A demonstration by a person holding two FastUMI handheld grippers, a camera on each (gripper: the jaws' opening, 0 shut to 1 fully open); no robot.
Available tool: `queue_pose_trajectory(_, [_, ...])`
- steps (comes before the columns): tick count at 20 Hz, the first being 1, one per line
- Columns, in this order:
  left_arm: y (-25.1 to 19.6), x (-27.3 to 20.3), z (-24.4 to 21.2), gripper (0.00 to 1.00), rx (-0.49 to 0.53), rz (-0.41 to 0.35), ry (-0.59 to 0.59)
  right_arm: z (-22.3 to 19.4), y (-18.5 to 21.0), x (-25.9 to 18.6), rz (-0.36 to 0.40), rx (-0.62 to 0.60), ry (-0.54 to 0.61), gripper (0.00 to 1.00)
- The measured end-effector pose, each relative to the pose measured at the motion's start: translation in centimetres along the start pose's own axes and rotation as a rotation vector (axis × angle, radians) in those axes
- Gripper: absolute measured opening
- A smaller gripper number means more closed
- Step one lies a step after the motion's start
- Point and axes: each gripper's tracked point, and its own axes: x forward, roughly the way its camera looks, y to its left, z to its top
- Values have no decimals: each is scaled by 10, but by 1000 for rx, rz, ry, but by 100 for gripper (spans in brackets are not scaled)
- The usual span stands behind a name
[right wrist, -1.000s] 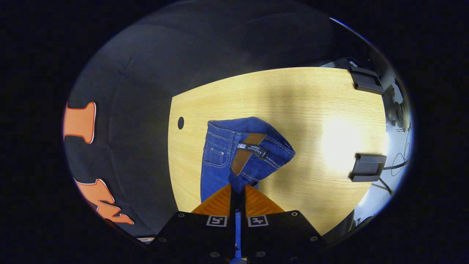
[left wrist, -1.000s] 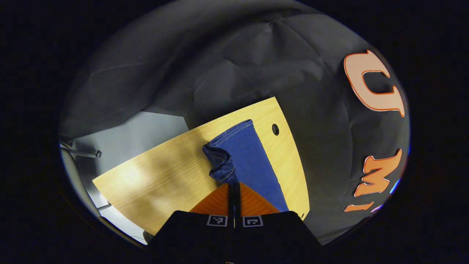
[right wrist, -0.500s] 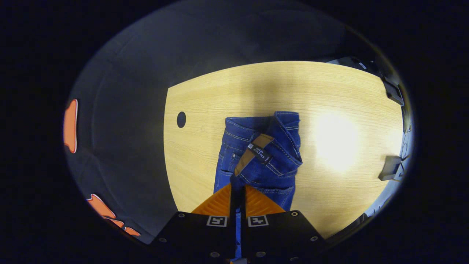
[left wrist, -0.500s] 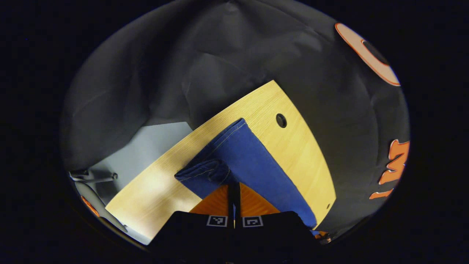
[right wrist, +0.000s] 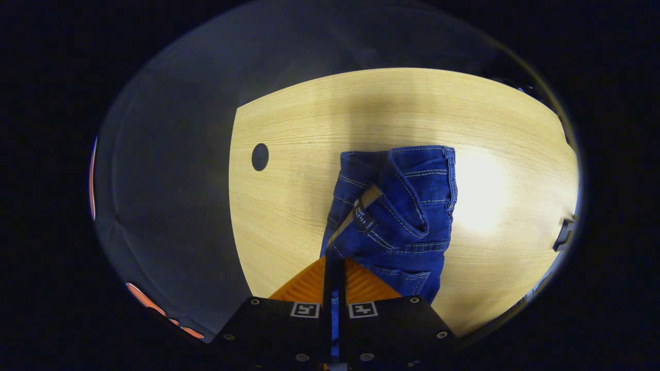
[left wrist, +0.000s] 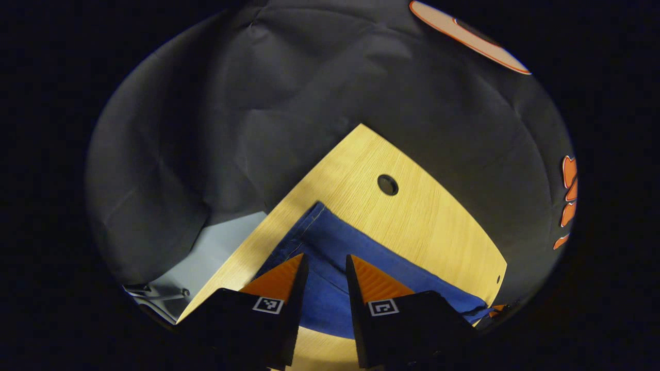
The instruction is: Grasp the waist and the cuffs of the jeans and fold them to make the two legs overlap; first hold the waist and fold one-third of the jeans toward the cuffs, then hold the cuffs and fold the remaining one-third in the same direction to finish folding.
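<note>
My right claw [right wrist: 335, 273] is clenched on the jeans' [right wrist: 397, 206] waist to lay that leg over the other. My left claw [left wrist: 325, 273] has spread fingers above the cuffs [left wrist: 309, 226], which lie flat on the table [left wrist: 412, 216].

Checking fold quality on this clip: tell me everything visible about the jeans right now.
The jeans are blue denim with pale contrast stitching, lying on the light wooden table. In the right gripper view the waist end is bunched and folded over itself, showing a tan patch and a small dark label; the right gripper is shut on fabric at its near edge. In the left gripper view the leg end lies flat and smooth, its stitched hem toward the table's edge, under the open left gripper.
</note>
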Motion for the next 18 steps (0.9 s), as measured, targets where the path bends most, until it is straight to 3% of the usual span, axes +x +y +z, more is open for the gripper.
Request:
queue_pose_trajectory(1, [-7, -7, 5, 63, 8, -18, -27, -1, 4, -6, 26, -35, -8, 6])
queue_pose_trajectory(2, [-16, -10, 7, 61, 25, -44, -50, 1, 10, -13, 71, -71, -20, 2])
queue_pose_trajectory(3, [-20, -17, 7, 68, 51, -61, -78, -1, 21, -22, 127, -92, -41, 17])
queue_pose_trajectory(4, [-26, -19, 9, 68, 89, -65, -106, 1, 28, -28, 162, -119, -64, 29])
queue_pose_trajectory(5, [-32, -31, 12, 77, 124, -72, -136, 5, 34, -36, 195, -151, -94, 36])
queue_pose_trajectory(6, [-41, -36, 13, 77, 149, -85, -165, 9, 36, -41, 210, -197, -121, 53])
queue_pose_trajectory(7, [-51, -45, 9, 84, 166, -110, -182, 13, 31, -43, 195, -240, -143, 49])
queue_pose_trajectory(8, [-57, -49, 5, 89, 180, -132, -200, 15, 23, -42, 171, -281, -160, 69])
queue_pose_trajectory(9, [-65, -56, 1, 85, 199, -146, -218, 18, 12, -42, 149, -309, -175, 71])
queue_pose_trajectory(11, [-80, -73, -3, 94, 258, -160, -276, 23, -18, -47, 86, -373, -198, 80])
queue_pose_trajectory(13, [-92, -89, -2, 97, 343, -151, -374, 28, -35, -42, 58, -412, -216, 87])
queue_pose_trajectory(16, [-116, -117, -3, 97, 416, -197, -483, 37, -58, -34, 10, -394, -232, 98])
queue_pose_trajectory(18, [-131, -137, -9, 97, 448, -215, -529, 43, -65, -27, 13, -373, -234, 98])
